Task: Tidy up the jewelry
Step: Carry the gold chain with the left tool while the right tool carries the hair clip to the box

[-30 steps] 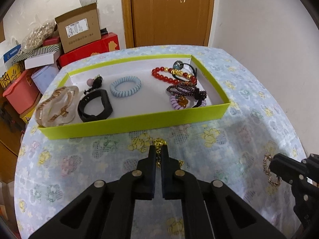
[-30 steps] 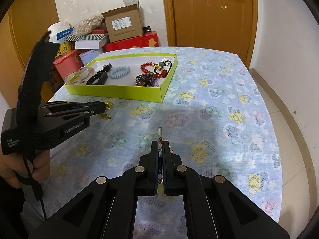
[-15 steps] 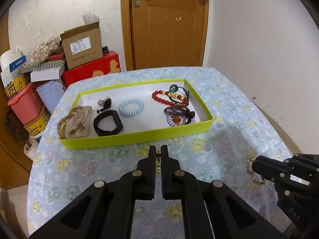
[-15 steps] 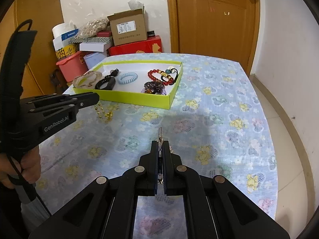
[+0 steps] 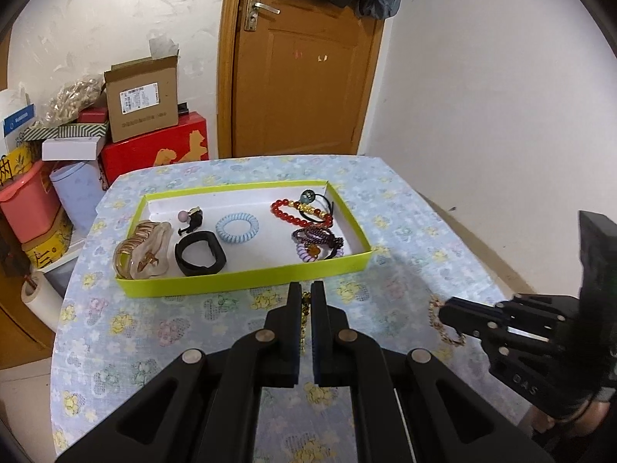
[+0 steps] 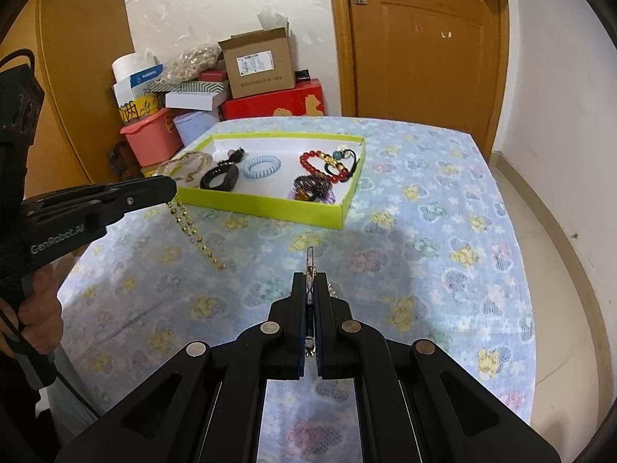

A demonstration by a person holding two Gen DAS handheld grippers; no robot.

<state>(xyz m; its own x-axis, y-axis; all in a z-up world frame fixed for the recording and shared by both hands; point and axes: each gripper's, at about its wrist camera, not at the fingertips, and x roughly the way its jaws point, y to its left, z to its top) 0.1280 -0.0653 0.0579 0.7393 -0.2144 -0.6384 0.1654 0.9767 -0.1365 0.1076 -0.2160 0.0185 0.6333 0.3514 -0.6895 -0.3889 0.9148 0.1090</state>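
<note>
Above the tablecloth [image 6: 424,200], gold bead chain [image 6: 193,231] dangling from clamped left claw [image 5: 306,297].

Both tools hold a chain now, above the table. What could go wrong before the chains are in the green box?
The gold chain hangs long from the left tool, pinched at one end only; it may snag on the green box wall, or slip free. The right tool grips its chain only by a thin part, so it could slip out. Dropped near the purple hair ties, either chain might tangle with them.
</note>
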